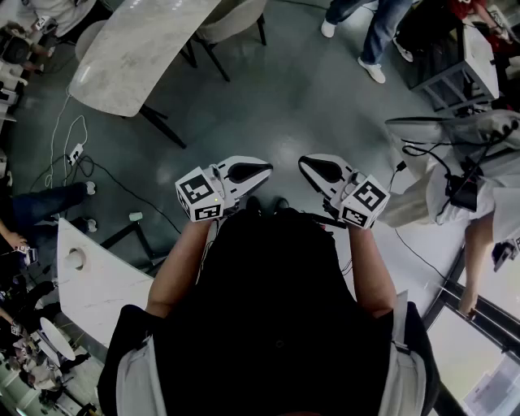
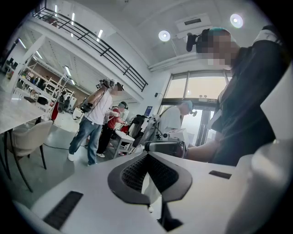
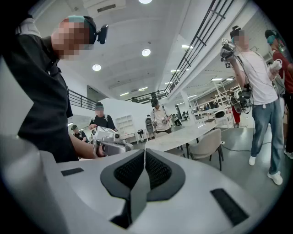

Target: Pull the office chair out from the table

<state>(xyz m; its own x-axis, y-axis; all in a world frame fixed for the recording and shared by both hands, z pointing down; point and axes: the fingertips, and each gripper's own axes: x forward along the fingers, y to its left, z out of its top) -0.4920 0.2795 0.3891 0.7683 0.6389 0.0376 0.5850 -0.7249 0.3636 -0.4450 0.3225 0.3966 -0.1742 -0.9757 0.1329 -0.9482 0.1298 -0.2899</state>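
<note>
A beige chair (image 1: pixel 231 20) is tucked in at the far side of the long marble table (image 1: pixel 138 49) at the top left of the head view. The same kind of chair (image 3: pixel 207 144) shows beside the table (image 3: pixel 178 137) in the right gripper view, and another chair (image 2: pixel 27 137) at the left edge of the left gripper view. I hold both grippers close to my chest, tips pointing at each other, well short of the table. The left gripper (image 1: pixel 266 169) (image 2: pixel 147 156) is shut with nothing in it. The right gripper (image 1: pixel 302 161) (image 3: pixel 144 151) is likewise shut and empty.
A white table (image 1: pixel 97 284) stands at my lower left, with cables (image 1: pixel 69 146) and a power strip on the grey floor beyond it. A person in white (image 1: pixel 455 191) is close on my right. Two people (image 1: pixel 370 32) stand by a black cart (image 1: pixel 455 57) at the top right.
</note>
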